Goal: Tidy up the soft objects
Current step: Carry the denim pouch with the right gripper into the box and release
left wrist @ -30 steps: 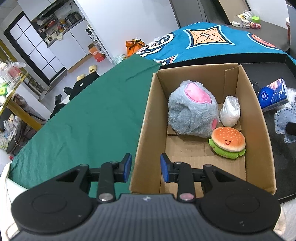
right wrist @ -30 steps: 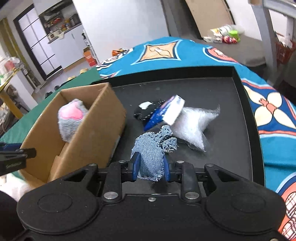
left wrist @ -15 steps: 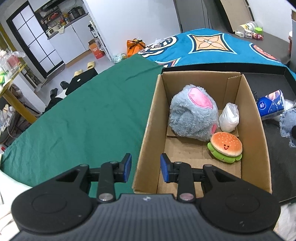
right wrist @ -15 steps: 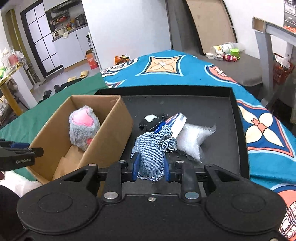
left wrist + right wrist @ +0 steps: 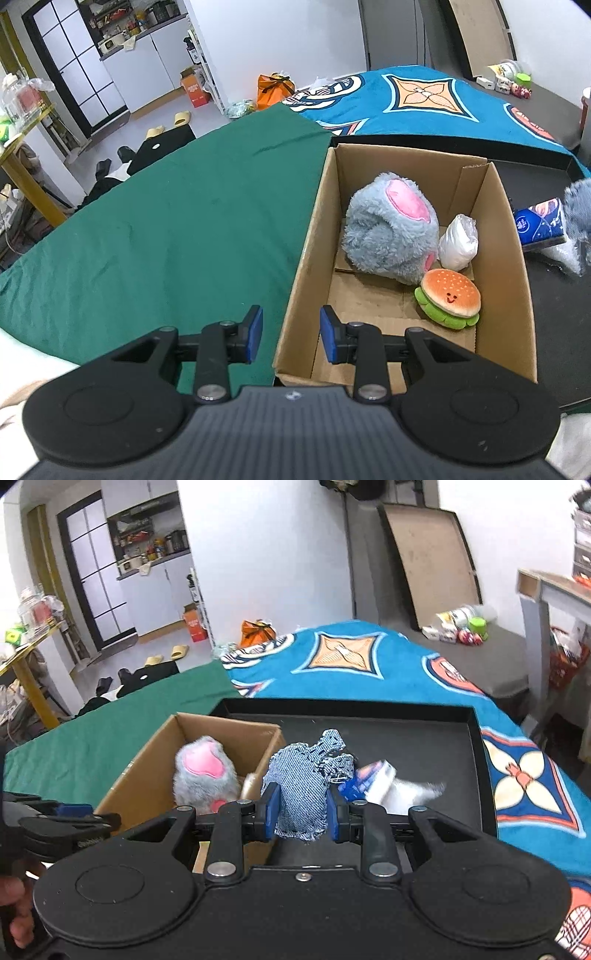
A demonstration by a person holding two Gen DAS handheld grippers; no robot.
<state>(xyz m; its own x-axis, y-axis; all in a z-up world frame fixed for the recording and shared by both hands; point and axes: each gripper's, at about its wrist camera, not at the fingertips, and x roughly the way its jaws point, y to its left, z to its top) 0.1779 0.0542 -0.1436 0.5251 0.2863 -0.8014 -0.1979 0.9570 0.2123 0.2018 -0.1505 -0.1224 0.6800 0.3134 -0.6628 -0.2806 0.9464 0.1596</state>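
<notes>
Right gripper [image 5: 301,810] clamps a frayed blue denim scrap [image 5: 304,790]; left gripper [image 5: 291,334] empty, narrow gap between its pads.

Denim scrap hangs pinched between blue pads, raised over the near corner of the black tray [image 5: 476,760], just beside the open brown cardboard box [image 5: 517,280]. Left gripper straddles the box's near-left corner, no contact visible. In the box: small orange-and-green burger plush [image 5: 448,297], white plastic pouch [image 5: 458,245], fluffy grey-and-pink plush toy [image 5: 391,234]. On tray beyond: blue tissue packet [image 5: 539,225] against a clear crinkled plastic bag [image 5: 410,792]. Green cloth [image 5: 166,221] left, patterned teal blanket [image 5: 369,668] farther back.
</notes>
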